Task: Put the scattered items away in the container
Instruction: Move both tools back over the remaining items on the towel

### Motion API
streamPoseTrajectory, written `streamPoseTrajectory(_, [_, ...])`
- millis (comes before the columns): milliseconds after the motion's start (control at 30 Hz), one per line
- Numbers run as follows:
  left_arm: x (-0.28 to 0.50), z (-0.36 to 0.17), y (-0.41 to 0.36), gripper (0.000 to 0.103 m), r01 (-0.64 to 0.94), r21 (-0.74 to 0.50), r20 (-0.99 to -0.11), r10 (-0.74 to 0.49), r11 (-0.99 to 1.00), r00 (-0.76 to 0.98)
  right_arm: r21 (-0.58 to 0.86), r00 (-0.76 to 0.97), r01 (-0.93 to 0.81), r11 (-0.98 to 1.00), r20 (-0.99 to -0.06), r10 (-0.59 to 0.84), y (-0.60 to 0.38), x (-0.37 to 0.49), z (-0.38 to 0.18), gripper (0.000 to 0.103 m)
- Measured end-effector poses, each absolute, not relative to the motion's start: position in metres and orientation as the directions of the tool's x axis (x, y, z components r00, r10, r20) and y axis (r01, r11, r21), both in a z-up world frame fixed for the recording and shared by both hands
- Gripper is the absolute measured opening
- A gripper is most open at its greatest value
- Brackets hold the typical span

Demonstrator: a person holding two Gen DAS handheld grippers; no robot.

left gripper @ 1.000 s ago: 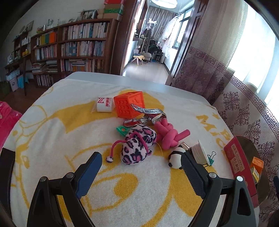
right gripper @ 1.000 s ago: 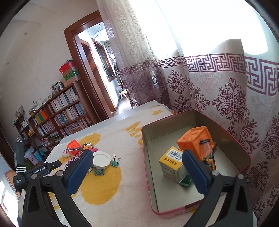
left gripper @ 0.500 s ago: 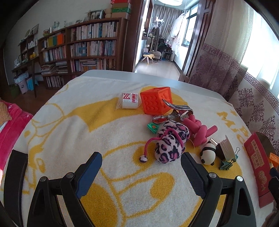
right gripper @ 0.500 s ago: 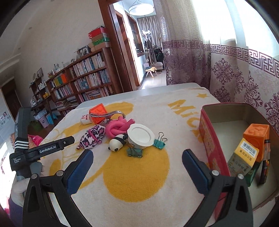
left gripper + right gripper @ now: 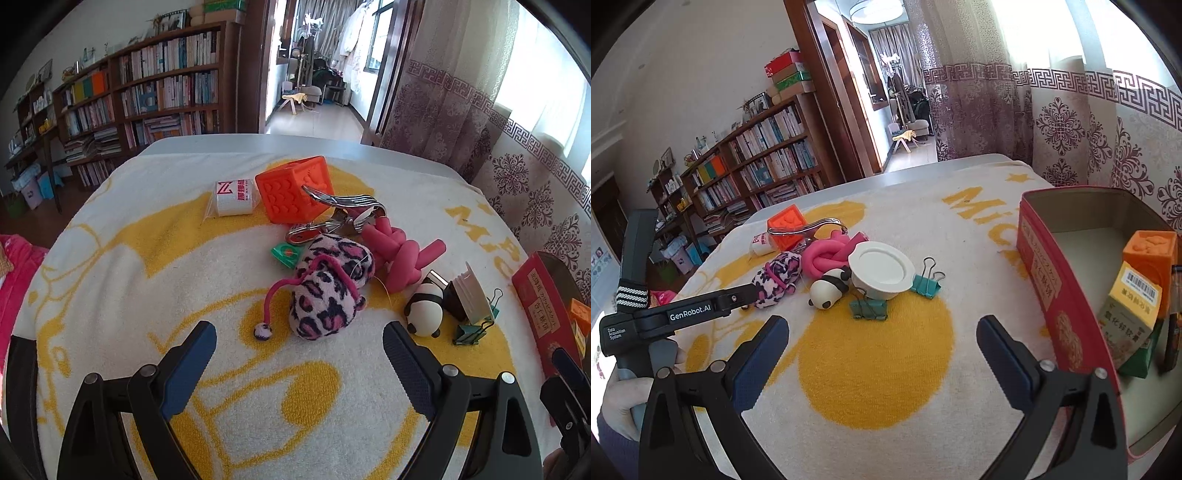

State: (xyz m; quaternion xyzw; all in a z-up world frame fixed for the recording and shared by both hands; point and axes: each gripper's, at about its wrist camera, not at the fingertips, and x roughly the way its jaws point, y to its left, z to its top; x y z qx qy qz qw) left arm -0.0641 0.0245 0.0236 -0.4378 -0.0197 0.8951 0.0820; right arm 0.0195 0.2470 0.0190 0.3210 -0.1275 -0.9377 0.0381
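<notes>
A: Left gripper (image 5: 299, 341), lower centre of my wrist view: jaws spread wide, nothing between them.

B: Right gripper (image 5: 882, 338)?

A: Same. Hand (image 5: 618, 400) grips the left handle, lower left.

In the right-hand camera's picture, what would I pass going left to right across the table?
Leopard plush → panda → white lid → teal clip → red tin → yellow box, inside the tin.

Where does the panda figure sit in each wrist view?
Left wrist: panda figure right of centre, just beyond the right fingertip.
Right wrist: panda figure left of centre, against the white lid.
Shared landmark: the pink knotted tube right behind it.
</notes>
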Motion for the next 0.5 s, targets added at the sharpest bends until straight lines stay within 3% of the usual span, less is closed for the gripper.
streamPoseTrajectory(500, [-0.110, -0.015, 0.045, 0.094, -0.174, -0.078, -0.827, 0.161, -0.982, -0.538, 0.303, -0.750, -0.016, -0.953, -0.634, -0.189, 0.249, 0.012, 0.009, 0.102])
